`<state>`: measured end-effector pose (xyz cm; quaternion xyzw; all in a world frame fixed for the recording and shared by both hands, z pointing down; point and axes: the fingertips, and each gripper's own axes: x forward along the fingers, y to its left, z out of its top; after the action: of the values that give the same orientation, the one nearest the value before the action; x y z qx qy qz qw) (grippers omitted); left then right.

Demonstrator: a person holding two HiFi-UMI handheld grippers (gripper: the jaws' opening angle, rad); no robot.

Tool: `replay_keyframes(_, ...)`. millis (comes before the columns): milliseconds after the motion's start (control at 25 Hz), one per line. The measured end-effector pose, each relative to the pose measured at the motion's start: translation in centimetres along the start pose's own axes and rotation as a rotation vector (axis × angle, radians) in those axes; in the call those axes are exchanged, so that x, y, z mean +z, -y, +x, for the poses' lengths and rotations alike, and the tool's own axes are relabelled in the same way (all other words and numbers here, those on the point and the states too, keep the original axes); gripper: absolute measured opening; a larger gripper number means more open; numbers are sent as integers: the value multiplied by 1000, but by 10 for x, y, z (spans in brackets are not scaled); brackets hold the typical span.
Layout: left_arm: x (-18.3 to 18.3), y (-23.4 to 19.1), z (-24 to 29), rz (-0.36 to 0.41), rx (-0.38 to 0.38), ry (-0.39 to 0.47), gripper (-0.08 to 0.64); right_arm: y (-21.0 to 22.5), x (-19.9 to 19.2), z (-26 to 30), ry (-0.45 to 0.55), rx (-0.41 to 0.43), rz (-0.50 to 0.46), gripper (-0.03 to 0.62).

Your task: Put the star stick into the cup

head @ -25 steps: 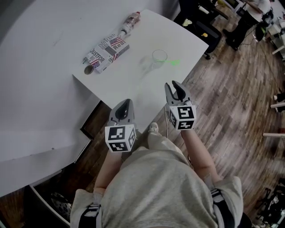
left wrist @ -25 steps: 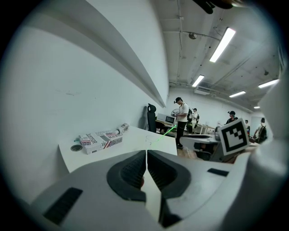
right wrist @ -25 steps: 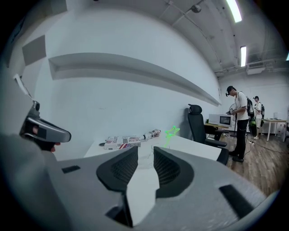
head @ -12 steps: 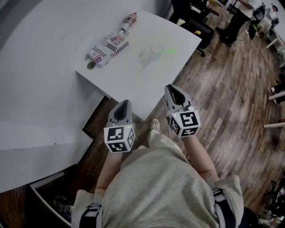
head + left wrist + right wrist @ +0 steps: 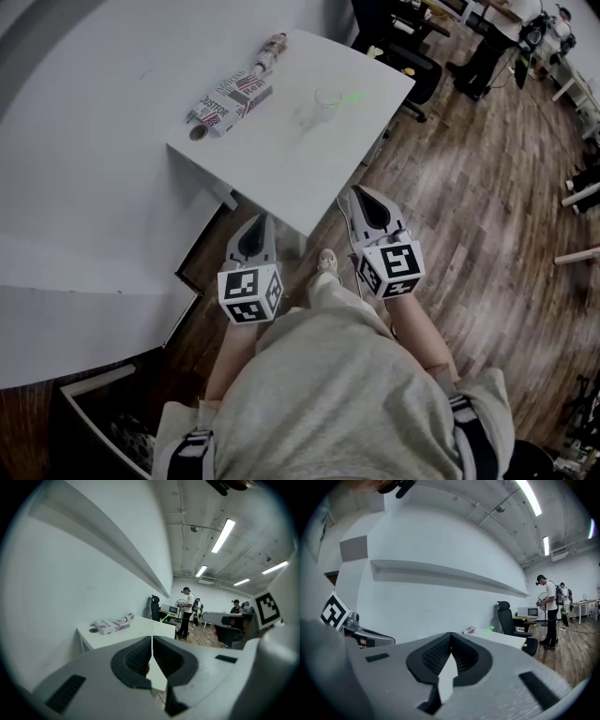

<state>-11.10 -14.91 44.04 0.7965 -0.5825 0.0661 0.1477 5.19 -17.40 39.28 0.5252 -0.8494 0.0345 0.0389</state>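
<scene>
A clear cup [image 5: 327, 99] stands on the white table [image 5: 281, 169], with the green star stick [image 5: 352, 97] lying just right of it. The stick also shows as a small green mark in the left gripper view [image 5: 165, 619] and the right gripper view [image 5: 490, 629]. Both grippers hang in front of the table's near edge, over the floor and well short of the cup. My left gripper [image 5: 260, 221] [image 5: 152, 637] is shut with nothing in it. My right gripper [image 5: 360, 195] [image 5: 450, 635] is shut and empty too.
A newspaper-print box [image 5: 230, 101] and a bottle [image 5: 271, 49] lie at the table's far left. A black office chair [image 5: 412, 66] stands beyond the table's right corner, with people [image 5: 487, 47] farther back. A white wall ledge [image 5: 84, 234] runs along the left.
The right gripper's jaws have closed from wide open. Both grippers have drawn back from the table edge, and the table now sits farther away in the head view.
</scene>
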Motion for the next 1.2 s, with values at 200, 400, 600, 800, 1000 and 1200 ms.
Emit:
replay_keyframes(200, -6, 4, -21, 0, -5, 4, 11, -18, -3, -22, -6, 8, -5, -3)
replay_keyframes(400, -12, 5, -34, -7, 3, 6, 11, -31, -11, -35, -23, 29, 2, -3)
replay_keyframes(600, -15, 8, -41, -6, 6, 8, 11, -38, -14, -43, -21, 39, 10, -3)
replay_keyframes(800, -13, 10, -44, -2, 7, 11, 11, -39, -14, -45, -32, 30, 12, -3)
replay_keyframes(1000, -12, 14, -43, 1, 3, 11, 11, -34, -14, -48, -32, 19, 21, -3)
replay_keyframes(1200, -13, 15, -42, 4, -3, 10, 11, -35, -14, -48, -26, 21, 27, -3)
